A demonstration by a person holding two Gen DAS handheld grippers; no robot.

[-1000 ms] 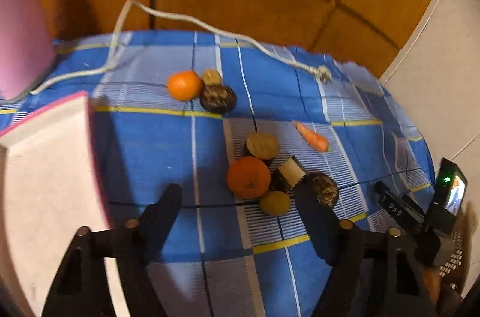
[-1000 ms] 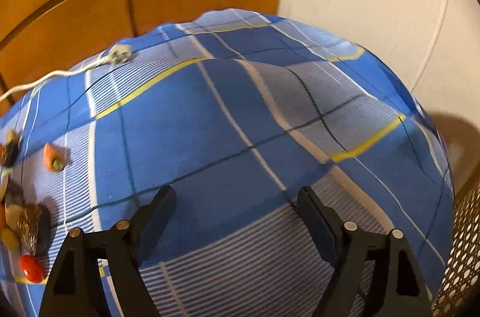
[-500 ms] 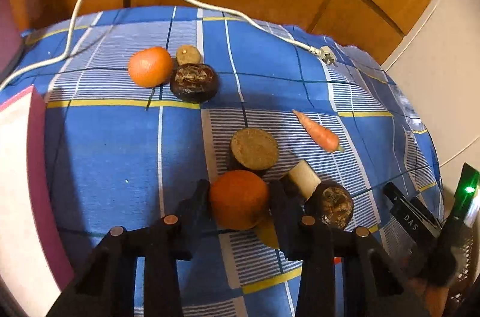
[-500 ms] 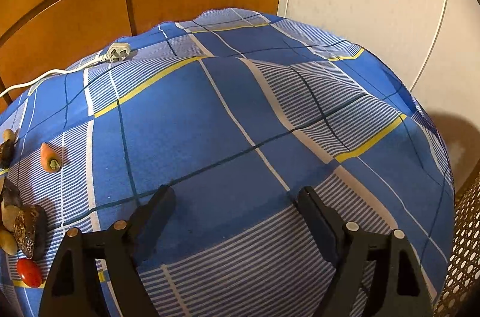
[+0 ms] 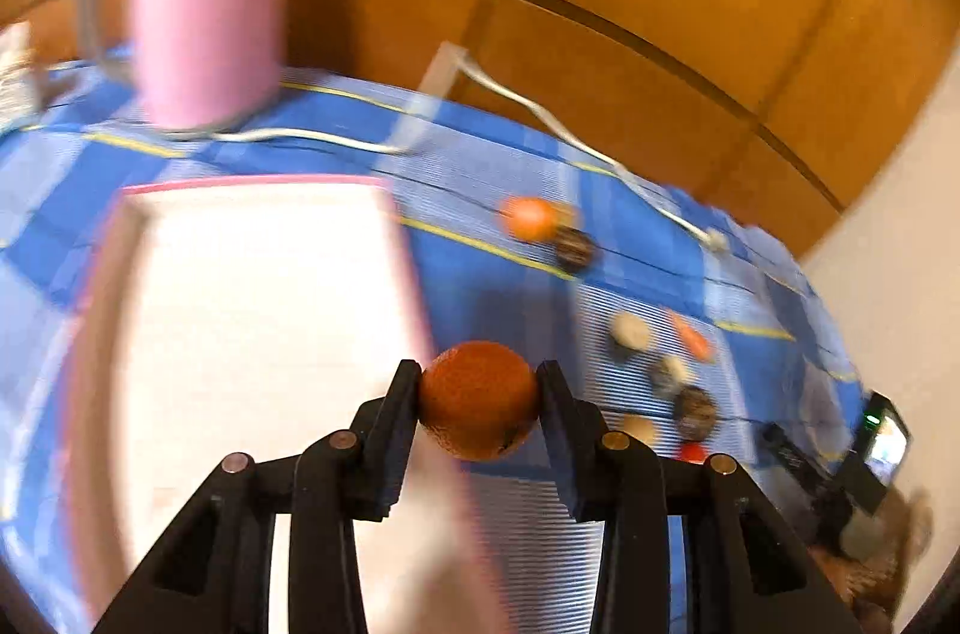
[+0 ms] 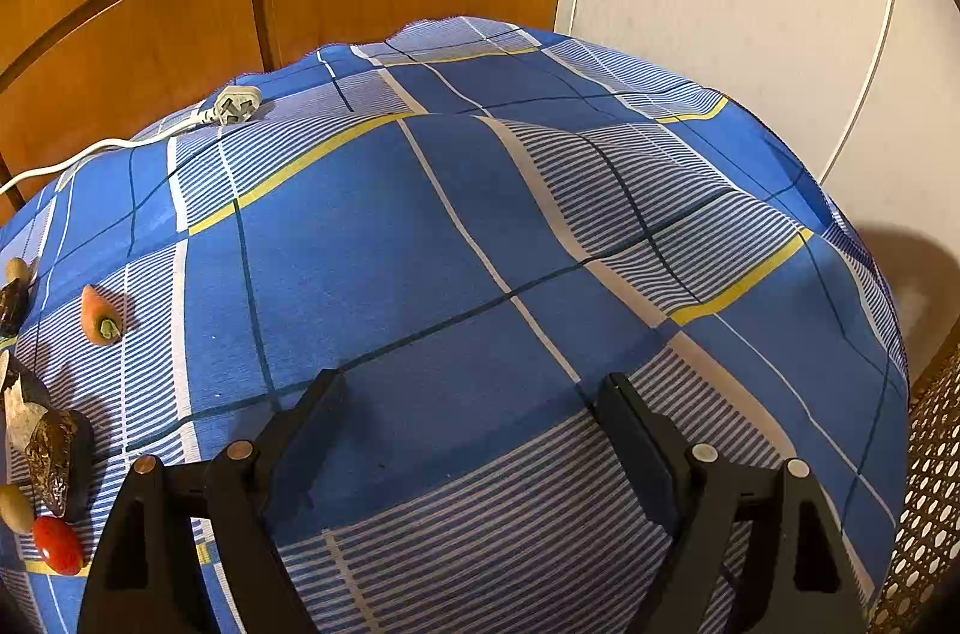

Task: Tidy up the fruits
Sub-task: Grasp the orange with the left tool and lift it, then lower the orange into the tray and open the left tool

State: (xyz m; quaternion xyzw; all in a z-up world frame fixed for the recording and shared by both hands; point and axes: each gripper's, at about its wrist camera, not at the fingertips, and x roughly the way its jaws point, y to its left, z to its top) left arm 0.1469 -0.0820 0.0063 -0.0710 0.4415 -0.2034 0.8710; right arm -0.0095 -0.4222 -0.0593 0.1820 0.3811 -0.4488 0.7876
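Note:
My left gripper [image 5: 478,379] is shut on an orange [image 5: 477,399] and holds it in the air beside the right edge of a white tray with a pink rim [image 5: 240,310]. A second orange [image 5: 530,218] lies farther back on the blue checked cloth, next to a dark round fruit [image 5: 575,247]. Several small items and a carrot [image 5: 690,337] lie to the right. My right gripper [image 6: 471,394] is open and empty over bare cloth. The carrot [image 6: 99,316] and a red fruit [image 6: 57,544] show at that view's left edge.
A pink mug-like object [image 5: 207,10] stands behind the tray. A white cable [image 5: 540,118] with a plug [image 6: 237,106] runs along the back. Wooden panels rise behind the table. A mesh basket [image 6: 936,484] is at the right.
My left gripper closed on the near orange, lifted it and swung left toward the tray; the view is blurred by motion. The right gripper barely moved.

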